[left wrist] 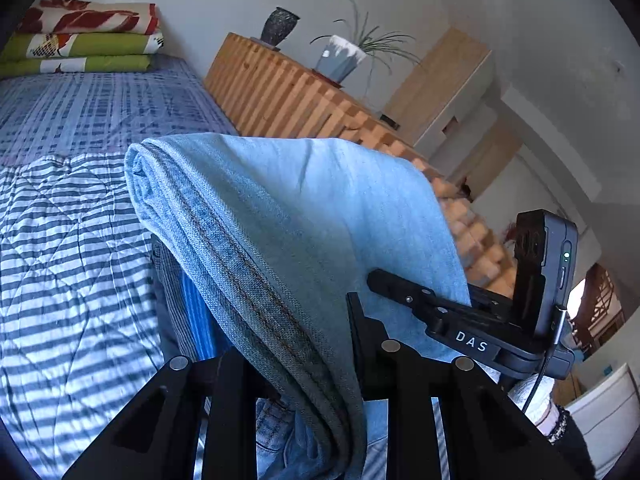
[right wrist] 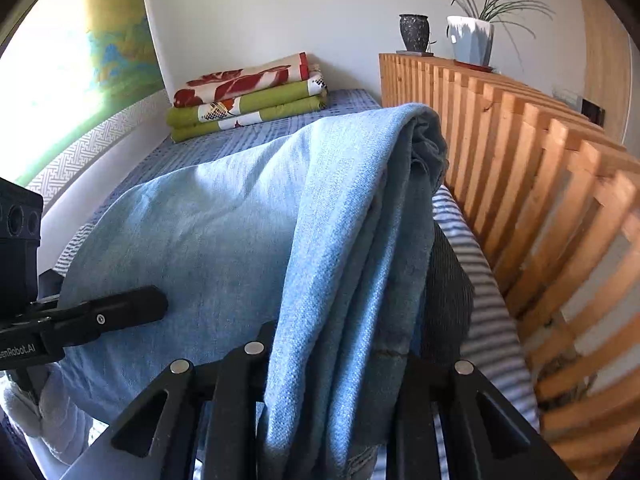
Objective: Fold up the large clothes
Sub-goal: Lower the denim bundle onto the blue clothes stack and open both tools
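Observation:
A pair of light blue jeans (left wrist: 320,208) hangs lifted above the bed, stretched between both grippers. In the left wrist view the denim drapes over my left gripper (left wrist: 272,320), its stitched seam running down between the jaws, which are shut on the jeans. My right gripper (left wrist: 384,280) shows at the right, its finger lying against the cloth. In the right wrist view the jeans (right wrist: 224,232) bunch in thick folds through my right gripper (right wrist: 352,320), shut on them. My left gripper (right wrist: 132,308) enters from the left against the denim. The cloth hides all fingertips.
Below lies a bed with a striped quilt (left wrist: 60,260) and a blue checked sheet (right wrist: 240,140). Folded blankets (right wrist: 248,96) are stacked at its far end. A slatted wooden rail (right wrist: 540,200) runs along the right, bearing a dark vase (right wrist: 414,32) and a potted plant (right wrist: 472,40).

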